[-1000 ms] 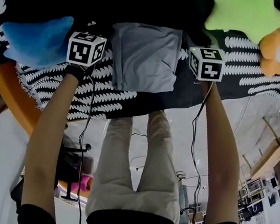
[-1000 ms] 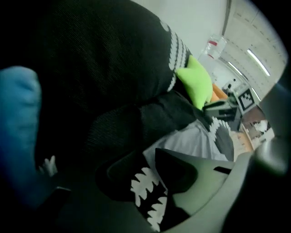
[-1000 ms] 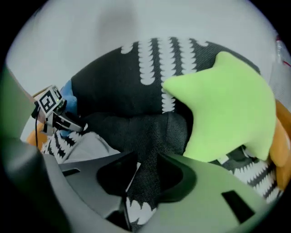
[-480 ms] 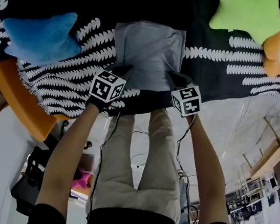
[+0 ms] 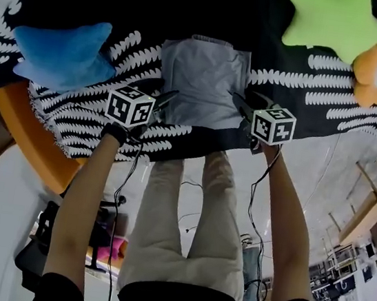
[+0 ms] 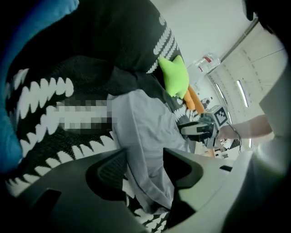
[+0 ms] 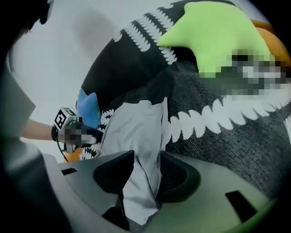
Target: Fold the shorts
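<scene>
I've got the grey shorts point(image 5: 202, 79) lying folded into a compact rectangle on the black-and-white blanket point(image 5: 308, 93), close to its near edge and about midway along it. My left hand-held gripper point(image 5: 162, 101) sits at the shorts' near left corner and my right hand-held gripper point(image 5: 243, 109) at the near right corner, both angled down toward the cloth.

In the left gripper view the jaws have just been opening. They stand well apart with a fold of the shorts' edge lying loose between them, and the pads are not pressing on it. The right gripper view shows the same: jaws just opened, part-way apart, with a hanging fold of grey fabric in the gap but not pinched.

A blue star cushion point(image 5: 66, 53) rests toward the blanket's left edge. A green star cushion point(image 5: 332, 20) and an orange flower cushion point(image 5: 374, 68) sit at the far right corner.
</scene>
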Tool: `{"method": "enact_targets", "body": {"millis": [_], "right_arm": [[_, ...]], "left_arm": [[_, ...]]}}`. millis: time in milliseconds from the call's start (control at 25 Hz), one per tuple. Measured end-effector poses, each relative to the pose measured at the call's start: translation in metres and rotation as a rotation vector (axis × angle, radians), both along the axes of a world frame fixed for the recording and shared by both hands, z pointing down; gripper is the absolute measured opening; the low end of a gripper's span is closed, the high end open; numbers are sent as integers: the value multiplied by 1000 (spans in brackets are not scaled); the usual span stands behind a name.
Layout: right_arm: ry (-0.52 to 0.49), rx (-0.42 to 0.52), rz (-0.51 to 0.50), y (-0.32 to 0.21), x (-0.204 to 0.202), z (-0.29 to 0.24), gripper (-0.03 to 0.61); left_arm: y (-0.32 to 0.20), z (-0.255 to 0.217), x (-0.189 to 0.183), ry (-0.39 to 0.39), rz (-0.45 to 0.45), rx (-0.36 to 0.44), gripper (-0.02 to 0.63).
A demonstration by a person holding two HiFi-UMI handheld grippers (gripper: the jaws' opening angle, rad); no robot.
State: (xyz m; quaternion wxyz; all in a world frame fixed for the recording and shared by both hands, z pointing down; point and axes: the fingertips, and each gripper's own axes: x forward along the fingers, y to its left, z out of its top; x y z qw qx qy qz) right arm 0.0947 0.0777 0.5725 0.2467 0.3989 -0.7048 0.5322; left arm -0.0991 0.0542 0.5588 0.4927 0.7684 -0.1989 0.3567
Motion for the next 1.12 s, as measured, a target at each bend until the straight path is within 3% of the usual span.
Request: {"method": "enact_targets", "body": {"millis": [160, 280, 360, 440, 560, 720, 920, 1040, 1120], "right_arm": [[-41, 2, -49, -16, -40, 2, 187], [-15, 3, -84, -22, -39, 8, 164], [-18, -24, -53, -18, -28, 15, 105], [-65, -44, -13, -15, -21, 14, 62], [-129, 4, -6, -24, -15, -5, 46], [-191, 103, -3, -44, -7, -46, 43], [-229, 242, 20, -75, -6, -103, 43], [-258, 335, 61, -91, -2, -133, 44], [-237, 374, 68, -90, 3, -135, 46]], "left_arm": [[-10, 9, 23, 21, -7, -26, 256], [-17, 10, 51, 14, -29, -13, 251], [-16, 18, 54, -4, -44, -18, 122], [-14, 20, 55, 35, -61, -57, 58], [-21, 0, 58, 144, -68, -62, 49], [-41, -44, 61, 280, -60, 8, 48], [-75, -106, 60, 378, -65, 155, 48], [-92, -139, 63, 403, -90, 252, 48], [-92, -139, 67, 372, -84, 334, 51]]}}
